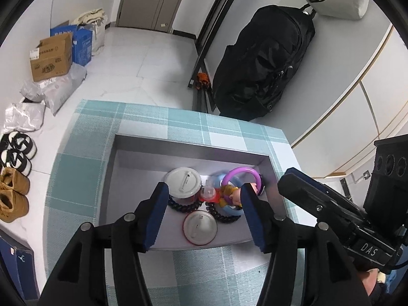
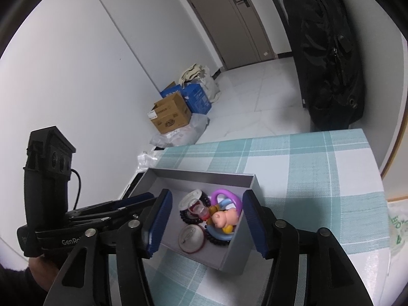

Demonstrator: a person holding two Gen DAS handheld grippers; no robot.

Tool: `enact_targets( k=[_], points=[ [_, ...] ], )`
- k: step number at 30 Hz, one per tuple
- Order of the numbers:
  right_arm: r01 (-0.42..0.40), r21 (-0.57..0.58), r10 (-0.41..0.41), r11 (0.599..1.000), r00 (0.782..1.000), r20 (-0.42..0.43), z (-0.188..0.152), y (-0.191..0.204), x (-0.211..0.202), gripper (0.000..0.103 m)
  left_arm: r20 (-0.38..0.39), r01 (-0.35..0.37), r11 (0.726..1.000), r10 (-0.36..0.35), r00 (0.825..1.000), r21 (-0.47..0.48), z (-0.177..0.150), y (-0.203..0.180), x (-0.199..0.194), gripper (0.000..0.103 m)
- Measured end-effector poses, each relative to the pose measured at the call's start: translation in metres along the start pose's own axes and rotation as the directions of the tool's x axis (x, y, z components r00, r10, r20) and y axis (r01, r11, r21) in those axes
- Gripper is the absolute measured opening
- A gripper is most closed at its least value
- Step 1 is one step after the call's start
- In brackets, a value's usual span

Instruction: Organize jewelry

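Observation:
A grey open box [image 1: 191,145] [image 2: 204,176] sits on the teal plaid tablecloth [image 1: 142,117] [image 2: 306,165]. Inside lie two round pin badges [image 1: 183,182] [image 1: 200,228], black spiral hair ties [image 1: 178,205] [image 2: 188,216], a purple ring [image 1: 242,170] [image 2: 221,193] and a small pig figure [image 1: 233,193] [image 2: 224,216]. My left gripper [image 1: 205,191] hovers over the box, open, its blue pads clear of the items. My right gripper [image 2: 207,199] also stands open above the box from the right side, touching nothing.
A black backpack [image 1: 265,58] hangs beyond the table's far edge. Cardboard and blue boxes [image 1: 51,56] [image 2: 169,116], plastic parcels and shoes [image 1: 15,153] line the floor at the left. A plastic bag [image 2: 397,232] lies at the table's right edge.

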State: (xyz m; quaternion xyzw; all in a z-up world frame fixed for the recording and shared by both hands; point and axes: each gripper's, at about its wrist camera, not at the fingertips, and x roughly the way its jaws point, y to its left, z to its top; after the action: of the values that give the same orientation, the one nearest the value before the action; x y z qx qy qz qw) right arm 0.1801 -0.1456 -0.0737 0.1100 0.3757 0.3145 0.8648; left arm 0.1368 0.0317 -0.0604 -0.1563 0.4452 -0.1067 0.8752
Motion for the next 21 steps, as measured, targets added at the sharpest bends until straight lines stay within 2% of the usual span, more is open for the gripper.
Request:
enact_targets(
  k=[1, 3, 6, 10, 14, 18, 21],
  points=[
    [0.003, 0.002, -0.003, 1.0, 1.0, 0.004, 0.0, 0.0, -0.001, 0.066, 0.011, -0.006, 1.0, 0.006, 1.0, 0.003, 0.0, -0.001, -0.002, 0.053],
    [0.002, 0.001, -0.002, 1.0, 1.0, 0.016, 0.0, 0.0, -0.004, 0.067, 0.025, -0.011, 1.0, 0.011, 1.0, 0.005, -0.001, -0.001, -0.005, 0.055],
    [0.009, -0.015, -0.008, 1.0, 0.999, 0.035, 0.0, 0.002, -0.011, 0.07, 0.066, -0.033, 0.999, 0.032, 0.997, 0.007, -0.002, -0.003, -0.012, 0.065],
    [0.016, -0.029, -0.014, 0.999, 0.998, 0.064, -0.003, 0.004, -0.02, 0.08, 0.125, -0.065, 0.998, 0.063, 0.99, 0.013, -0.007, -0.003, -0.022, 0.067],
    [0.035, -0.054, -0.03, 0.998, 0.996, 0.084, -0.009, 0.01, -0.028, 0.082, 0.165, -0.098, 0.995, 0.093, 0.982, 0.022, -0.014, -0.005, -0.03, 0.069],
    [0.056, -0.082, -0.048, 0.995, 0.993, 0.104, -0.018, 0.017, -0.036, 0.092, 0.204, -0.13, 0.991, 0.119, 0.972, 0.04, -0.022, -0.008, -0.039, 0.077],
    [0.067, -0.1, -0.055, 0.993, 0.991, 0.122, -0.022, 0.021, -0.044, 0.096, 0.218, -0.155, 0.986, 0.14, 0.966, 0.053, -0.028, -0.01, -0.044, 0.077]
  ],
)
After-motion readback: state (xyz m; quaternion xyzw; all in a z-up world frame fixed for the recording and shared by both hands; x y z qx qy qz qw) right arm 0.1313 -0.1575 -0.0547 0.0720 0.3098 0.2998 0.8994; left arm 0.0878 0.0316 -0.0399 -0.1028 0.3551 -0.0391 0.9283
